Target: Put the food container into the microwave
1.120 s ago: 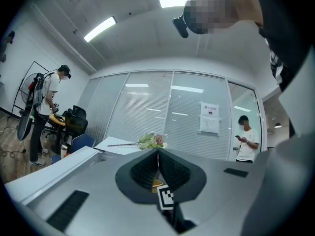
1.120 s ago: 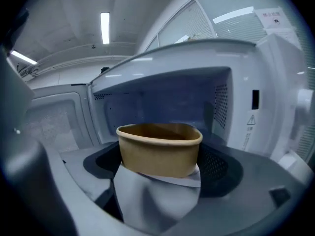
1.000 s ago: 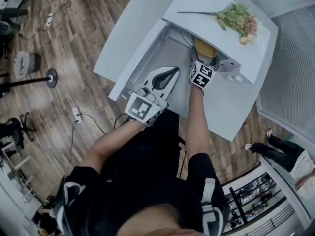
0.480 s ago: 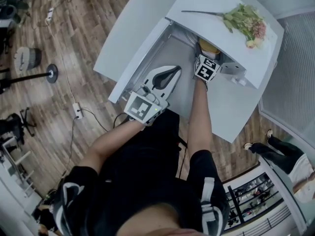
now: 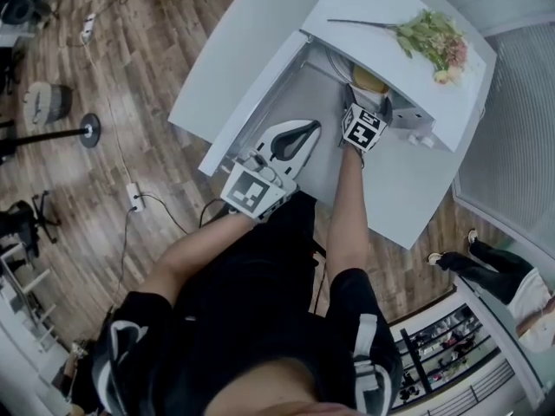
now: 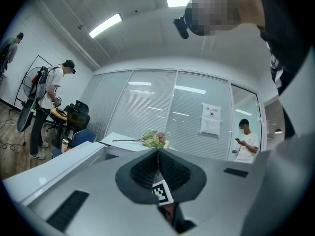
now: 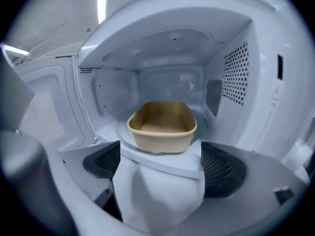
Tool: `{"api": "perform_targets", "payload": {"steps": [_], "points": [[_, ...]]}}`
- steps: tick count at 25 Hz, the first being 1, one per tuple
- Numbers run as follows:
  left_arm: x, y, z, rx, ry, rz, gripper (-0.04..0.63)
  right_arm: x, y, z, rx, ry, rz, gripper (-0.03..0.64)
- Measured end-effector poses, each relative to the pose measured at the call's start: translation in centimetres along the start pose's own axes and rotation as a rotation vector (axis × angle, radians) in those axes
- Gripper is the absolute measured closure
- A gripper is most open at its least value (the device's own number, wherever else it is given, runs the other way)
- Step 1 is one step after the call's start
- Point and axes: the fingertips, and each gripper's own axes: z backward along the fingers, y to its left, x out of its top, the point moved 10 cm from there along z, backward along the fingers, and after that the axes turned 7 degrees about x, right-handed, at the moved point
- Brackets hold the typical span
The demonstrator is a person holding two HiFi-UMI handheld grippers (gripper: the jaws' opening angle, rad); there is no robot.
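The tan food container (image 7: 162, 127) sits upright on the glass turntable (image 7: 129, 142) inside the open white microwave (image 7: 236, 77). In the head view only part of the container (image 5: 368, 79) shows under the microwave's top (image 5: 381, 16). My right gripper (image 7: 160, 157) is at the oven's mouth, open, its jaws wide apart just short of the container and holding nothing. Its marker cube (image 5: 363, 128) shows from above. My left gripper (image 5: 290, 139) hangs in front of the microwave, shut and empty; in its own view the closed tips (image 6: 158, 154) point out into the room.
The microwave door (image 7: 44, 112) stands open to the left. A bunch of flowers (image 5: 429, 37) lies on the microwave's top. The white table's (image 5: 251, 33) edge runs left of my left gripper. People stand in the room (image 6: 47, 102) (image 6: 244, 141).
My right gripper reached deeper into the microwave with the container, then drew back slightly. The left gripper has hardly moved.
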Motion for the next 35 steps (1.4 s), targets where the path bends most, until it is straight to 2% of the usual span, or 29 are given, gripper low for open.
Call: {"api": "perform_targets", "payload": {"steps": [3, 8, 9, 11, 14, 16, 19, 26, 35], "points": [[0.5, -0.1, 1.8, -0.017, -0.005, 0.001, 0.572, -0.2, 2.1, 4.4, 0.034, 0.002, -0.022, 0.118], [2.1, -0.5, 5.9, -0.056, 0.002, -0.023, 0.572, 0.3, 5.6, 16.4, 0.073, -0.090, -0.105, 0.134], [2.4, -0.7, 6.7, -0.074, -0.003, -0.023, 0.572, 0.5, 6.3, 18.6, 0.070, -0.111, -0.116, 0.164], [2.9, -0.9, 8.3, -0.114, -0.011, -0.029, 0.571, 0.9, 7.5, 22.9, 0.055, -0.160, -0.134, 0.285], [3.2, -1.7, 10.5, -0.139, -0.001, -0.029, 0.572, 1.1, 9.1, 28.3, 0.042, -0.213, -0.131, 0.365], [3.3, -2.4, 11.3, -0.149, -0.001, -0.025, 0.572, 1.2, 9.9, 31.1, 0.040, -0.247, -0.113, 0.491], [3.9, -3.1, 11.9, -0.151, -0.014, -0.035, 0.572, 1.7, 10.6, 34.0, 0.038, -0.302, -0.103, 0.553], [5.2, -4.4, 13.0, -0.110, -0.035, -0.029, 0.572, 3.6, 11.3, 38.7, 0.079, -0.355, -0.077, 0.591], [5.4, -7.0, 13.0, -0.073, -0.052, -0.047, 0.572, 3.3, 10.3, 40.4, 0.161, -0.374, -0.063, 0.592]]}}
